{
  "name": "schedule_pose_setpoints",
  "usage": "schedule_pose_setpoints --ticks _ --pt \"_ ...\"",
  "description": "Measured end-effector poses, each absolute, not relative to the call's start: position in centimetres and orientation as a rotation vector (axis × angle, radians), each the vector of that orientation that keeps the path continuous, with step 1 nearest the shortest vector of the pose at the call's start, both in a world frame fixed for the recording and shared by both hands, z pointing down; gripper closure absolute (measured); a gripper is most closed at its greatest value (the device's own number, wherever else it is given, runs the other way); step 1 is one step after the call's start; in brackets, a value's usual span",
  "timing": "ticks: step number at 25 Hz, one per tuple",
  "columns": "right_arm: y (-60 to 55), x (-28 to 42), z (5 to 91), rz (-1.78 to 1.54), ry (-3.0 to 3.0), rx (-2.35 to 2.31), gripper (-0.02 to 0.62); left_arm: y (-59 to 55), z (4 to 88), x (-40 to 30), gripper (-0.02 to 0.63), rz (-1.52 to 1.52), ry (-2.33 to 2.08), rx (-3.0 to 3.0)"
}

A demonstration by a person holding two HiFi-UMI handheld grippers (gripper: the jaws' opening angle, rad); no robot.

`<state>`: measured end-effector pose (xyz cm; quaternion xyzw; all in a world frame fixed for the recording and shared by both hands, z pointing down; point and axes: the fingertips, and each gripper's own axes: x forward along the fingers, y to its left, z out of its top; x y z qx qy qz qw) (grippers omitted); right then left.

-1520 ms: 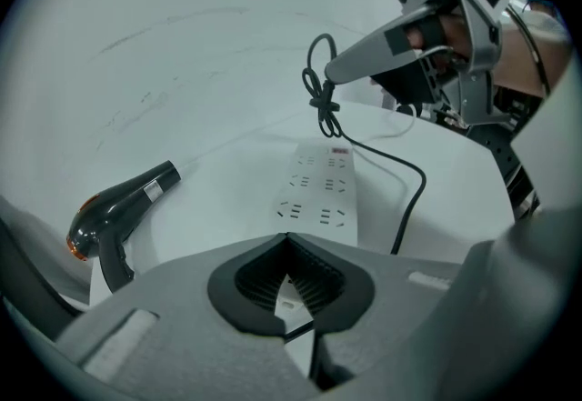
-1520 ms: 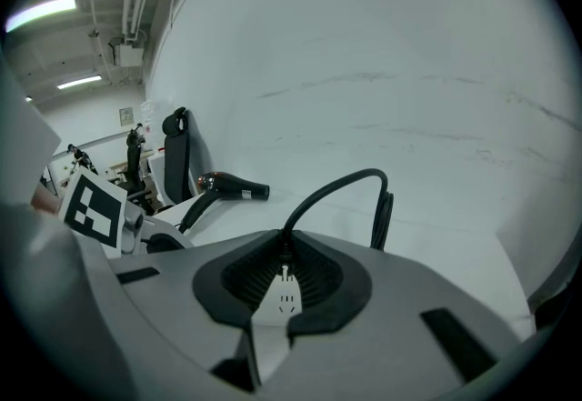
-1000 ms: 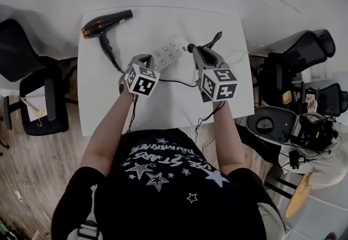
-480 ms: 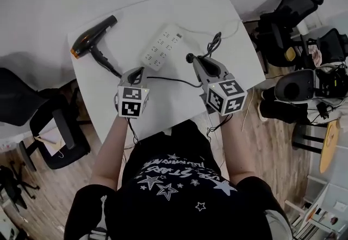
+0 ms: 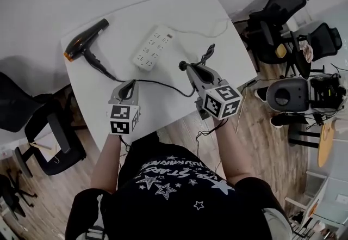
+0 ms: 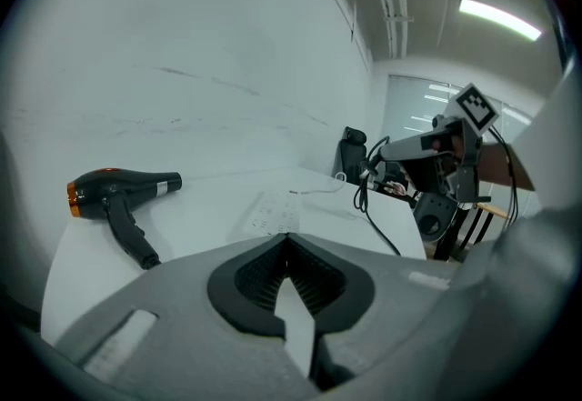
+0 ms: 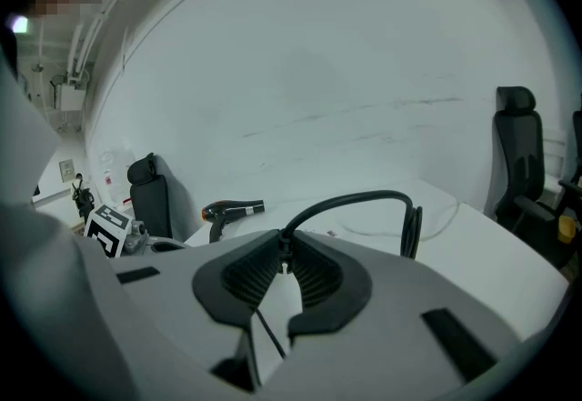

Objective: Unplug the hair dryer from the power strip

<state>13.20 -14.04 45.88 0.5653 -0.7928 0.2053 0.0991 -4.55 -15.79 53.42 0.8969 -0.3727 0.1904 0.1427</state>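
Head view, left to right. The hair dryer [image 5: 86,39] lies on its side at the far left of the tabletop [image 5: 190,16], ahead of the left gripper [image 5: 132,82] and off to that gripper's left, well apart from it. The left gripper has its jaws brought together at the tips with nothing between them, as its own view confirms [image 6: 287,238]. It hovers over the near edge of the tabletop. The power strip [image 5: 152,47] lies ahead of it and slightly to its right, with its long axis running from near-left to far-right. That axis is roughly crosswise to the line along which the right gripper [image 5: 187,66] points. The black cord [image 5: 163,84] leaves the hair dryer's handle, passes just in front of the left gripper's tips and runs on to the right gripper. The right gripper is clamped narrowly on the cord at its plug end, and in its own view [image 7: 285,258] the cord [image 7: 346,202] arches up out of the pads. The plug end stands clear of the power strip, which sits ahead and to the left of the right gripper with bare tabletop between them, so the unplugging itself reads as done. What remains is probably setting the cord down. The right gripper is the one placed for it, with open tabletop directly below its tips.
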Motion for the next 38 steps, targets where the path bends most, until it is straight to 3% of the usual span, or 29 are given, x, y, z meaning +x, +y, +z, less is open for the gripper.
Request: schedule_pose_setpoints --ticks 29,38 --pt "5.7 5.7 44.3 0.571 -2.528 1.593 0.545 5.6 48.8 -11.0 0.598 0.485 -1.186 2.513" --pt "7.1 3.2 44.8 0.538 -2.5 1.562 0.545 6.5 46.1 -13.1 0.598 0.405 -1.231 2.507"
